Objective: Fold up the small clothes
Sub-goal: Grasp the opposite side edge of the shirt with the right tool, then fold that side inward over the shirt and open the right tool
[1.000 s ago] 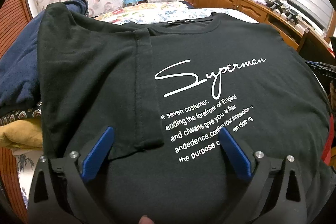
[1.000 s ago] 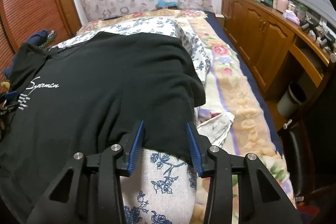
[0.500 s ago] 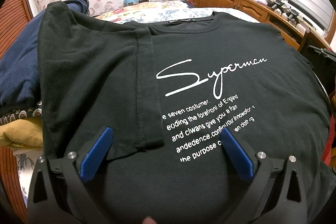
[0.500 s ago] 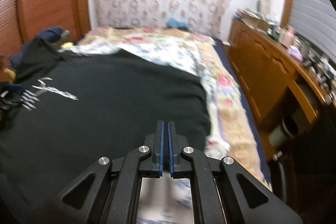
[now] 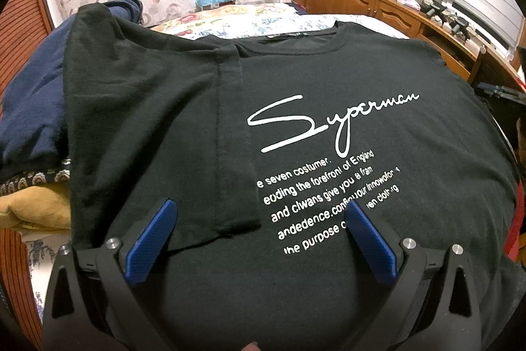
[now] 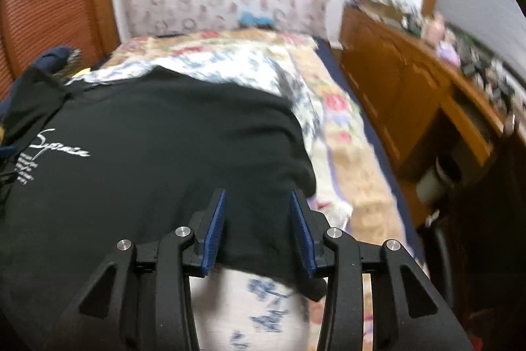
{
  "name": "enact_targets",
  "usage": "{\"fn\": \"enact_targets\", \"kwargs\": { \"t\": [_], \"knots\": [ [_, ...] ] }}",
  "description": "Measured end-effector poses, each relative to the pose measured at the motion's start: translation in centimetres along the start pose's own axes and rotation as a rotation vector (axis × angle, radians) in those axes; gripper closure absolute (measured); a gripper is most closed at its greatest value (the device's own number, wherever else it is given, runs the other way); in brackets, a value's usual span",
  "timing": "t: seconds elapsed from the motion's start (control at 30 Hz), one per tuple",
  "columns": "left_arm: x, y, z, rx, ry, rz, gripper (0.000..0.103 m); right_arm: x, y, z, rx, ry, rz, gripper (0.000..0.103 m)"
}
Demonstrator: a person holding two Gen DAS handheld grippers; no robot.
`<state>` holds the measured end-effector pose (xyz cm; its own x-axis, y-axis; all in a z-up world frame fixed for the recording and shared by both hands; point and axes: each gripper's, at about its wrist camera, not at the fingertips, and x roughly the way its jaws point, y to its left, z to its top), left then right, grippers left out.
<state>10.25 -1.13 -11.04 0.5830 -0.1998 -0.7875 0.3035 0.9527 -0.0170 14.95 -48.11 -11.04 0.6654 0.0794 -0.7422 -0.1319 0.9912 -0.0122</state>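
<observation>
A black T-shirt [image 5: 328,71] with white "Superman" lettering lies front up on the bed, its left sleeve [image 5: 230,137] folded inward over the chest. My left gripper [image 5: 259,206] hovers wide open over the shirt's lower front, nothing between its blue pads. In the right wrist view the same T-shirt [image 6: 164,153] spreads to the left, and my right gripper [image 6: 258,196] stands at its right hem corner. Its jaws are opening; the black hem lies under and between the pads, which do not press on it. That view is blurred.
A navy garment [image 5: 33,94] and a yellow cushion [image 5: 29,206] lie left of the shirt. The floral bedspread [image 6: 345,137] runs along the right side. A wooden cabinet [image 6: 411,107] with clutter on top lines the right wall, with a bin [image 6: 440,176] below it.
The right gripper's jaws were apart, shut fully half a second ago, and now stand apart again over the hem corner. The left gripper and the shirt have not moved.
</observation>
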Motion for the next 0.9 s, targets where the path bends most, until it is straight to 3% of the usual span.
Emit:
{"fn": "enact_targets", "kwargs": {
  "t": [0.13,0.2,0.27,0.3,0.33,0.6,0.9],
  "knots": [
    [-0.8,0.0,0.2,-0.010,-0.045,0.012,0.000,1.0,-1.4,-0.3,0.056,0.038,0.042,0.065],
    [-1.1,0.1,0.3,-0.017,-0.059,0.008,0.000,0.9,-1.4,-0.4,0.052,0.039,0.058,0.074],
    [-1.5,-0.1,0.5,-0.022,-0.078,0.008,0.000,0.6,-1.0,-0.4,0.004,0.028,0.018,0.083],
    [-1.7,-0.1,0.6,-0.022,-0.087,0.009,0.000,0.5,-0.8,-0.4,-0.024,0.022,-0.011,0.099],
    [-1.9,-0.2,0.7,-0.023,-0.097,0.010,0.000,0.4,-0.6,-0.4,-0.044,0.020,-0.028,0.102],
    [-2.5,-0.4,1.1,-0.035,-0.129,0.012,0.000,-1.3,0.7,0.6,-0.095,-0.060,-0.025,0.103],
    [-3.5,-0.5,1.1,-0.060,-0.180,0.023,0.000,-3.8,7.8,3.0,-0.220,-0.151,0.138,0.103]
  ]
}}
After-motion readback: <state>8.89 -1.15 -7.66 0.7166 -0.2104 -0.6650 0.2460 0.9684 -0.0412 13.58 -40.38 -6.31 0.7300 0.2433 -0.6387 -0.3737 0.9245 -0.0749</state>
